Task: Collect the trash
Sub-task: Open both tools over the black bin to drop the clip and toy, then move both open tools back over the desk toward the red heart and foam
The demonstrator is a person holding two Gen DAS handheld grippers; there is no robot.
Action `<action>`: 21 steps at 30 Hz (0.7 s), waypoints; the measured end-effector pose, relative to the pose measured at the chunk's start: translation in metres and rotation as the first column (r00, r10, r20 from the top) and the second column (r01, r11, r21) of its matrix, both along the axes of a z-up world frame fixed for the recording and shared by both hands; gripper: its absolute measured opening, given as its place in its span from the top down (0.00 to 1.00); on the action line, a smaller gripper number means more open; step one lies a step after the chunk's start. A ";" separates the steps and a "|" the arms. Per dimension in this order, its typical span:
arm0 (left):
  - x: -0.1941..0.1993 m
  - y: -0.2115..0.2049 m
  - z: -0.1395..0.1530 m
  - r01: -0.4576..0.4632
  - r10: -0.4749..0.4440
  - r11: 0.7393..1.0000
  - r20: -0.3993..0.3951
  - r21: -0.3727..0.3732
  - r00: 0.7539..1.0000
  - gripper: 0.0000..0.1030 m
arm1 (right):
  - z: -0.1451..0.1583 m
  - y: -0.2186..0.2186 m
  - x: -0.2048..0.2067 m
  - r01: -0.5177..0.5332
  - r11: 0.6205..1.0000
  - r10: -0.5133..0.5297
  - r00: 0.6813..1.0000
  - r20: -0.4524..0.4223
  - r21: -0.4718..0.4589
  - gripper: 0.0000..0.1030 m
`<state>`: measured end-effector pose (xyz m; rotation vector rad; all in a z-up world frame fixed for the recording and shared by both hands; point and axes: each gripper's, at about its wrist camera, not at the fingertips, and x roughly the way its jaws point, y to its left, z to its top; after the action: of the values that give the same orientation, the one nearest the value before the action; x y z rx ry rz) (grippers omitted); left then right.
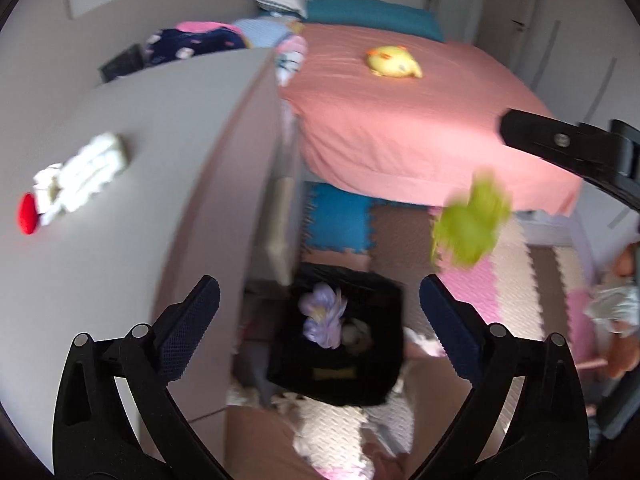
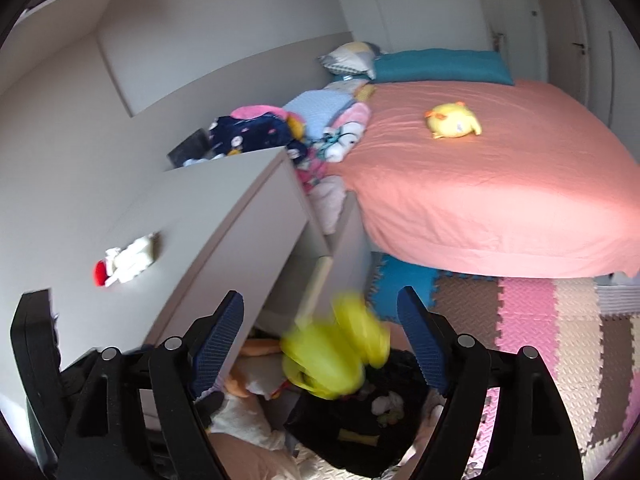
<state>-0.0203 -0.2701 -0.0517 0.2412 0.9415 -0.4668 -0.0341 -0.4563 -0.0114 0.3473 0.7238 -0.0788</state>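
Observation:
A black trash bin (image 1: 340, 368) stands on the floor beside the grey dresser, with a crumpled purple wrapper (image 1: 324, 316) and pale scraps inside. My left gripper (image 1: 320, 300) is open and empty above the bin. A blurred yellow-green piece of trash (image 1: 472, 224) is in the air below the right gripper's finger (image 1: 560, 148). In the right wrist view the same trash (image 2: 336, 356) is blurred, loose between the open fingers of my right gripper (image 2: 320, 312), above the bin (image 2: 360, 432).
A grey dresser top (image 1: 120, 200) at left holds a white and red object (image 1: 80, 176). A bed with a pink sheet (image 1: 400, 120) carries a yellow plush (image 1: 394, 62) and piled clothes. Coloured foam mats (image 2: 540, 320) cover the floor.

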 end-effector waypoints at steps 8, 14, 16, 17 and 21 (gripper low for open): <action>0.019 0.024 -0.007 -0.075 0.072 0.996 -0.068 -0.039 0.995 0.06 | -0.006 0.005 0.006 -0.012 1.000 0.012 1.000 -0.010 0.013 0.23; 0.018 0.031 -0.007 -0.086 0.083 0.995 -0.066 -0.044 0.994 0.06 | -0.010 0.012 0.012 -0.030 0.999 0.030 0.999 -0.024 0.021 0.23; 0.019 0.033 -0.006 -0.088 0.085 0.995 -0.064 -0.046 0.994 0.06 | -0.010 0.015 0.014 -0.036 0.999 0.037 0.999 -0.026 0.020 0.23; 0.019 0.033 -0.005 -0.088 0.085 0.995 -0.063 -0.047 0.994 0.06 | -0.011 0.016 0.015 -0.040 0.999 0.040 0.999 -0.027 0.021 0.23; 0.023 0.038 -0.004 -0.094 0.091 0.994 -0.060 -0.047 0.994 0.06 | -0.012 0.021 0.020 -0.056 0.998 0.057 0.998 -0.032 0.025 0.23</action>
<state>0.0032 -0.2320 -0.0557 0.1386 0.9923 -0.4129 -0.0144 -0.4354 -0.0230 0.3495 0.7667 -0.0225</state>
